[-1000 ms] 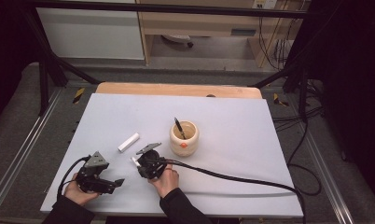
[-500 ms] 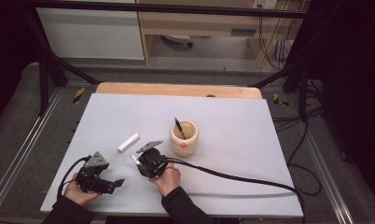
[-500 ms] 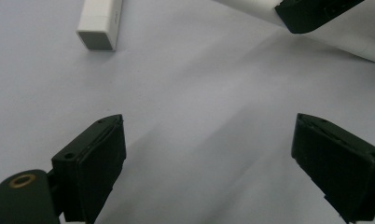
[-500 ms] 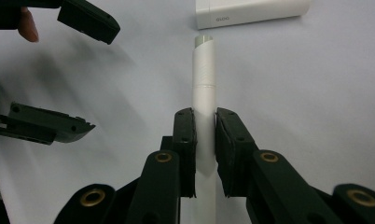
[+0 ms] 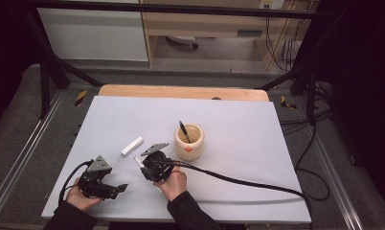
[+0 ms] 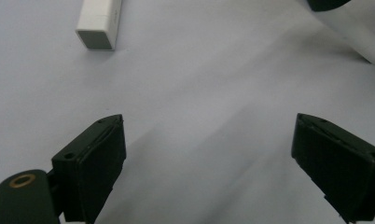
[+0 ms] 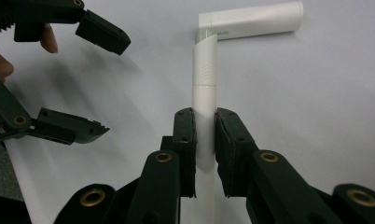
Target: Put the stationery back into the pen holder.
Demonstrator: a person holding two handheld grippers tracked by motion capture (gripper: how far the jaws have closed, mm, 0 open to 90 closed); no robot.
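Pen [image 7: 204,93] sits clamped in the right tongs [image 7: 205,140], low over the table [image 5: 257,143] beside its cap [image 7: 251,19]. Left tongs [image 6: 209,154] hover wide, empty. Next seems capping, or dropping it into the cup [image 5: 189,142].

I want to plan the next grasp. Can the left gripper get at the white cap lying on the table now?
Probably yes. The left gripper is open, and bare table lies between it and the white cap. The right gripper holds the white pen off to the side.
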